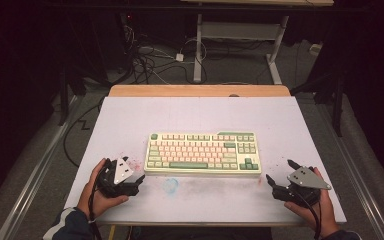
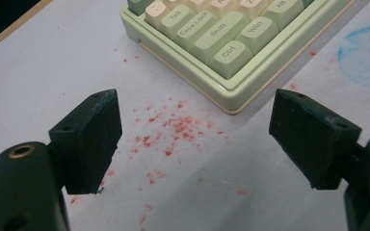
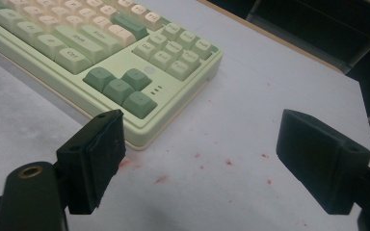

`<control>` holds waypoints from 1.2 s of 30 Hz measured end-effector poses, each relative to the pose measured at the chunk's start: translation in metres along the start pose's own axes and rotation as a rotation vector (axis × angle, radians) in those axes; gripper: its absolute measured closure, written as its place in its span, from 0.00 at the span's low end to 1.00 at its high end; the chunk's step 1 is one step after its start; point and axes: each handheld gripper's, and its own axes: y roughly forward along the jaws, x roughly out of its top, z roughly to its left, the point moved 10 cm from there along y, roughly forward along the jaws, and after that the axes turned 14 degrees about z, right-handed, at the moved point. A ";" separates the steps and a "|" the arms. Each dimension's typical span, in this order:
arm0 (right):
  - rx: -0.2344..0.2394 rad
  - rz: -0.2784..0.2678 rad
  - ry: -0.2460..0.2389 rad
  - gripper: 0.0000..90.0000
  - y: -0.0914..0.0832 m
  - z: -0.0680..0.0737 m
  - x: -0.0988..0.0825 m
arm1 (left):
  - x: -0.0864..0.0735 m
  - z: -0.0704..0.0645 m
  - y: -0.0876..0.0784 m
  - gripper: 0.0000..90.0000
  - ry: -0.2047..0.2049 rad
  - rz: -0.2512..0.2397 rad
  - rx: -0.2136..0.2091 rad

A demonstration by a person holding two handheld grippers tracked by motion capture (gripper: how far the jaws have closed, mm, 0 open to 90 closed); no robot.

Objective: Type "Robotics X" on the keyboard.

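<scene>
A pale green keyboard (image 1: 203, 153) with cream and green keys lies in the middle of the white table top (image 1: 200, 115). My left gripper (image 1: 132, 174) rests by its near left corner, jaws wide apart and empty. From the left gripper view the keyboard's Ctrl corner (image 2: 229, 57) lies just ahead of that open left gripper (image 2: 196, 137). My right gripper (image 1: 280, 175) sits off the near right corner, also open with nothing between its pads. In the right gripper view the arrow-key corner of the keyboard (image 3: 139, 96) is just beyond the left pad of the right gripper (image 3: 201, 161).
Red specks (image 2: 173, 130) and a blue smudge (image 1: 170, 185) mark the table near the keyboard. A wooden edge (image 1: 200, 90) runs along the table's far side. Cables (image 1: 150, 60) and desk legs (image 1: 198, 50) stand on the floor beyond.
</scene>
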 end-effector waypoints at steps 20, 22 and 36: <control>0.043 -0.002 0.014 0.33 -0.001 -0.002 0.001 | -0.001 0.002 0.000 0.20 0.000 0.005 0.004; 0.075 0.000 0.027 0.39 0.001 -0.001 0.002 | -0.001 0.003 0.001 0.20 -0.001 0.004 0.009; 0.247 0.035 -0.080 1.00 0.028 0.029 0.047 | 0.021 0.004 0.018 0.24 -0.043 0.005 -0.034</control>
